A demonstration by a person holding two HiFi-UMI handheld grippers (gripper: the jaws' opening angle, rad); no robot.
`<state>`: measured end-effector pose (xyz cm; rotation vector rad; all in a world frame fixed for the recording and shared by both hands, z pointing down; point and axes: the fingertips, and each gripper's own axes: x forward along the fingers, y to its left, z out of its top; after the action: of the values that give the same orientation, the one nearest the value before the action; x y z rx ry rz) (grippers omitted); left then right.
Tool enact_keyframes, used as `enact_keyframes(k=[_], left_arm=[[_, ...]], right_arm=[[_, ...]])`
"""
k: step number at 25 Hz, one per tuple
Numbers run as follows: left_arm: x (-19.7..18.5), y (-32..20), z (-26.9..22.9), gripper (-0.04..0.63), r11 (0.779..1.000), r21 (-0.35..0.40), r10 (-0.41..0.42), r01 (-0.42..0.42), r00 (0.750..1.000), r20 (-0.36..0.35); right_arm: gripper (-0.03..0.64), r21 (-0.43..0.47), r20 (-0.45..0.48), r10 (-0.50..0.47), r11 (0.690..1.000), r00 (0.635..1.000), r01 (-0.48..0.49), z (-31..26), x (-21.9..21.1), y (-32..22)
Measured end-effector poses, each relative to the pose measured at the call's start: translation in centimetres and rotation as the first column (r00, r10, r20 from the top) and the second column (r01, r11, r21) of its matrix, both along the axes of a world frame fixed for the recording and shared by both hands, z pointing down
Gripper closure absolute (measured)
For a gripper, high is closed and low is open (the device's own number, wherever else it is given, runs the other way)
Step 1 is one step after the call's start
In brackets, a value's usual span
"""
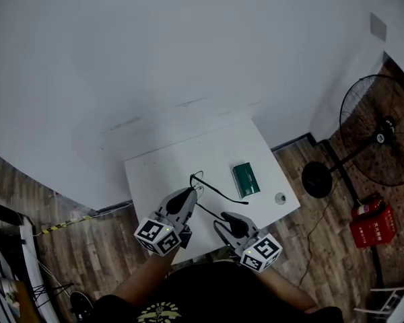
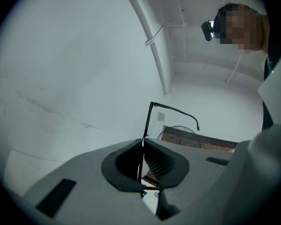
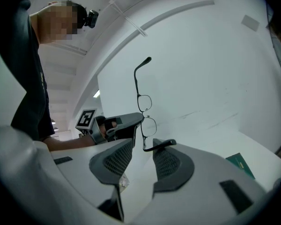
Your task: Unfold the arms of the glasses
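Observation:
Thin black-rimmed glasses (image 1: 219, 192) hang above the white table (image 1: 182, 163), near its front. My left gripper (image 1: 190, 192) is shut on the frame's front, which stands edge-on between its pads (image 2: 143, 144). One arm (image 2: 175, 110) sticks out unfolded to the right in the left gripper view. In the right gripper view the glasses (image 3: 149, 125) stand upright, one arm (image 3: 136, 76) rising above them, with the left gripper (image 3: 122, 128) at their side. My right gripper (image 3: 144, 146) is open. The lower arm's tip (image 3: 165, 145) lies over its right finger, and the pads do not press on it.
A green case (image 1: 246, 179) lies on the table right of the glasses, also seen low right (image 3: 241, 164) in the right gripper view. A small round object (image 1: 280, 198) sits near the table's right corner. A standing fan (image 1: 380, 140) and a red object (image 1: 372, 224) are on the floor at right.

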<state>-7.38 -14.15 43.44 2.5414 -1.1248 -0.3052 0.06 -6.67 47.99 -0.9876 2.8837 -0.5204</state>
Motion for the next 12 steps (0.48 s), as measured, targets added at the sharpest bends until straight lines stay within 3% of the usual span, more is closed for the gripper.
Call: enact_keyframes(k=[12], left_arm=[[2.9, -2.0, 1.0, 0.574, 0.993, -0.021, -0.111, 0.113, 0.992, 0.064]], right_arm=[[0.453, -0.038, -0.040, -0.012, 0.999, 0.999, 0.011, 0.8, 7.2, -1.1]])
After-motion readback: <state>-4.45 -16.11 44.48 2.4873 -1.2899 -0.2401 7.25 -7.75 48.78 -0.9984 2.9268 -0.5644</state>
